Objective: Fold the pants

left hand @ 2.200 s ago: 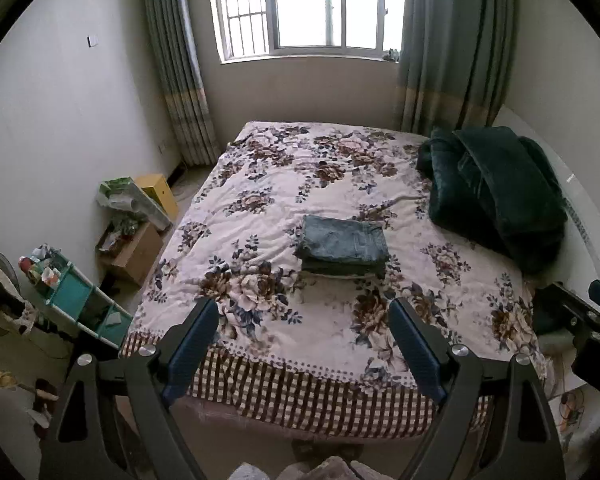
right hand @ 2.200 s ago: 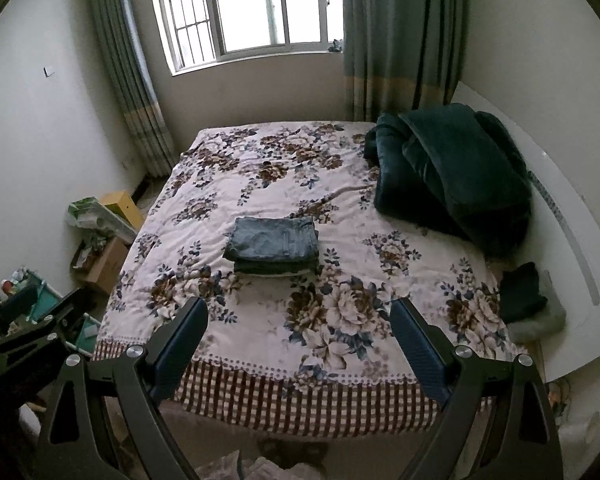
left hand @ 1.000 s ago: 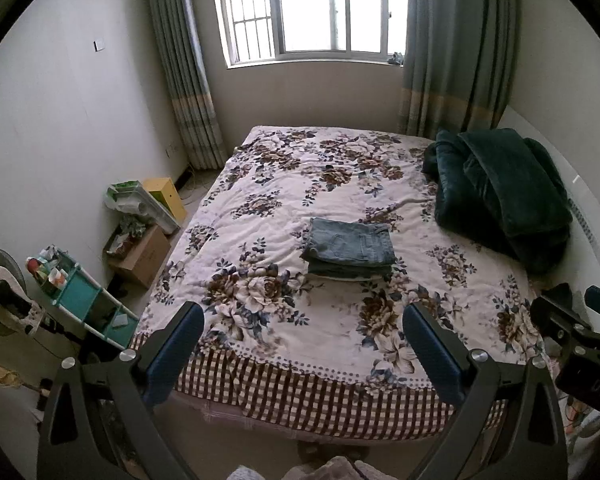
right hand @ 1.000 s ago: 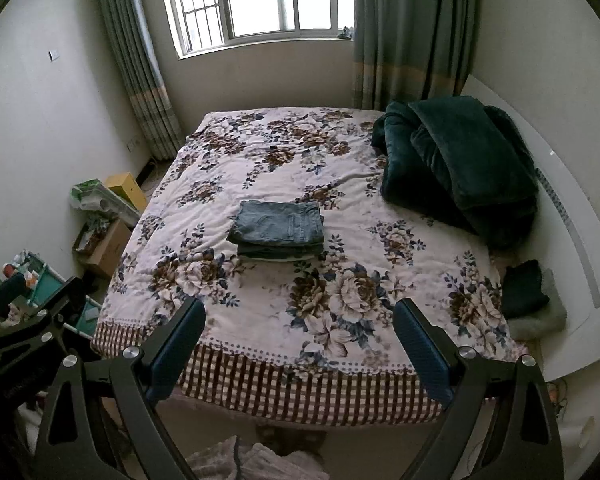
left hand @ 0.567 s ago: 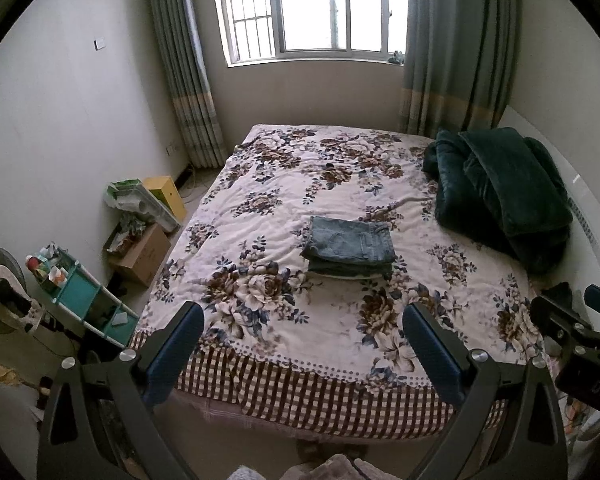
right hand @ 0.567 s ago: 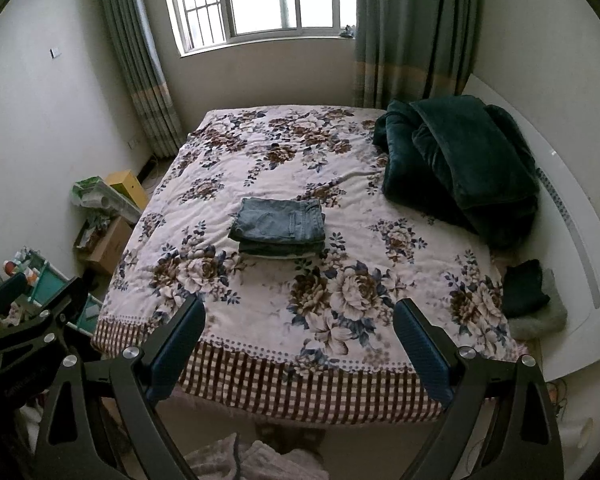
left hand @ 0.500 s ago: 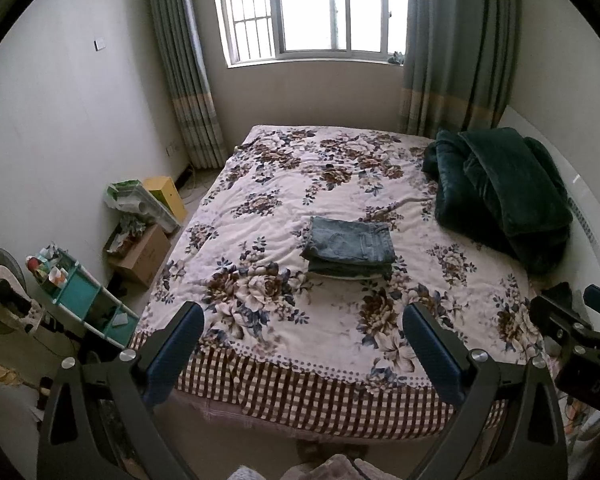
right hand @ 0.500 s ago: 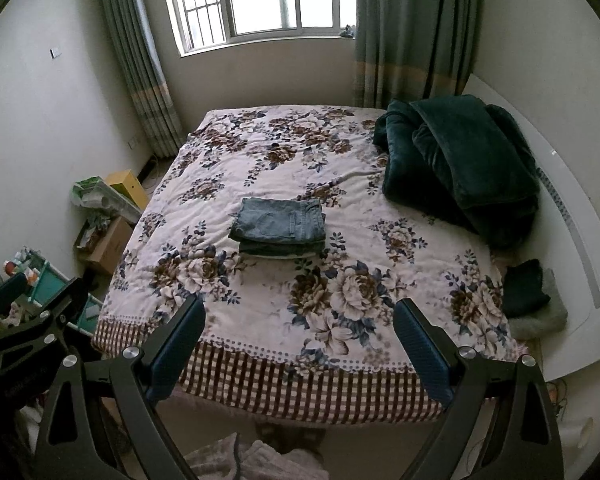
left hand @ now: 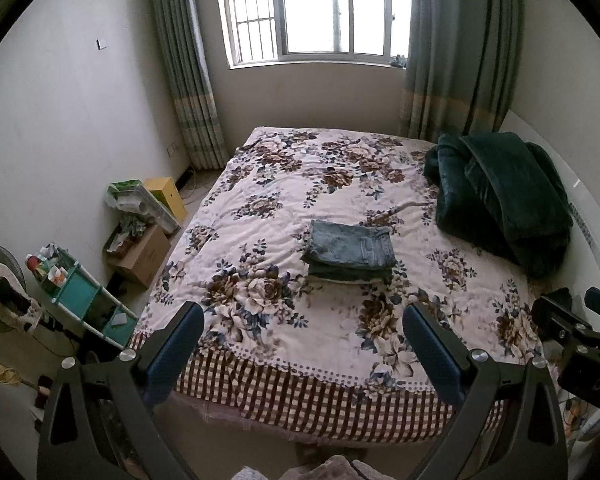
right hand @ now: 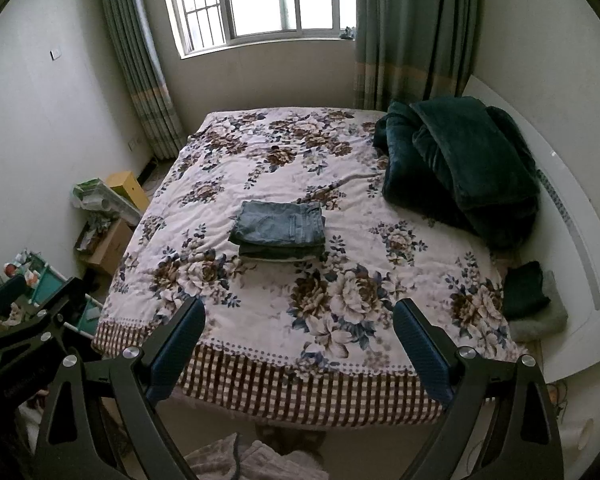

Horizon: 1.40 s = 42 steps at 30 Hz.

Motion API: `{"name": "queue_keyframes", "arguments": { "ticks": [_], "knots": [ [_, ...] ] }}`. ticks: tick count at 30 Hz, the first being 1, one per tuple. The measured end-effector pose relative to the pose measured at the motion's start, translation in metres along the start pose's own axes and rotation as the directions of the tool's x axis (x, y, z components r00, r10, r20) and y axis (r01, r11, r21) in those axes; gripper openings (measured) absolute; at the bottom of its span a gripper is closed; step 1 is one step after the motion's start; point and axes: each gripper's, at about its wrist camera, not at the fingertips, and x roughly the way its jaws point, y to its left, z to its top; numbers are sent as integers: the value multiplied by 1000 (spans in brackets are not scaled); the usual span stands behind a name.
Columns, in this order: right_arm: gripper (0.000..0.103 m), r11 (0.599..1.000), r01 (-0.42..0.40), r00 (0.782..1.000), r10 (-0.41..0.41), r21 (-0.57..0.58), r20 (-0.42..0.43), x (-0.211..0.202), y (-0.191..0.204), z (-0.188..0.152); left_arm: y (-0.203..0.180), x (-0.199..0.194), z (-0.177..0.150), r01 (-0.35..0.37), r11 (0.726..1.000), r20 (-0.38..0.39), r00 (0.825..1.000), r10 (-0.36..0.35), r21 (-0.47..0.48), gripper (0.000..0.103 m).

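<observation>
Both cameras have drawn back and risen slightly from the bed since the earliest frames, while over the last half second nothing visibly shifts. Folded pants (left hand: 350, 254) (right hand: 280, 234) lie as a compact denim stack near the middle of the floral bedspread (left hand: 284, 184) (right hand: 260, 152), well apart from both tools. Left gripper (left hand: 302, 342) and right gripper (right hand: 298, 336) hang over the near edge of the bed, each with its jaws spread wide and holding nothing; the right tool's body shows at the right margin of the left view. The task appears complete, or at its last check.

Risk: any return to press or square the stack could catch the top layer and slide it off the layers beneath, since the soft quilt gives little support; the cause would be a finger dragged sideways rather than set straight down.

Orientation: the stack's long axis runs left to right across the bed. Seams and a pocket edge show toward its right end, which suggests the waistband lies there, though this cannot be told for certain. A dark green blanket (left hand: 500, 196) (right hand: 460, 168) is heaped at the far right.
</observation>
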Motion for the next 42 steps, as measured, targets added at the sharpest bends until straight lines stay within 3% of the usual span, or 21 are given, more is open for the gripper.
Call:
{"name": "queue_keyframes", "arguments": {
  "ticks": [42],
  "knots": [
    [97,1000,-10,1000,10,1,-5,5,-5,15,-3,-5,12,-4,1000,5,1000,4,-7,102]
  ]
}}
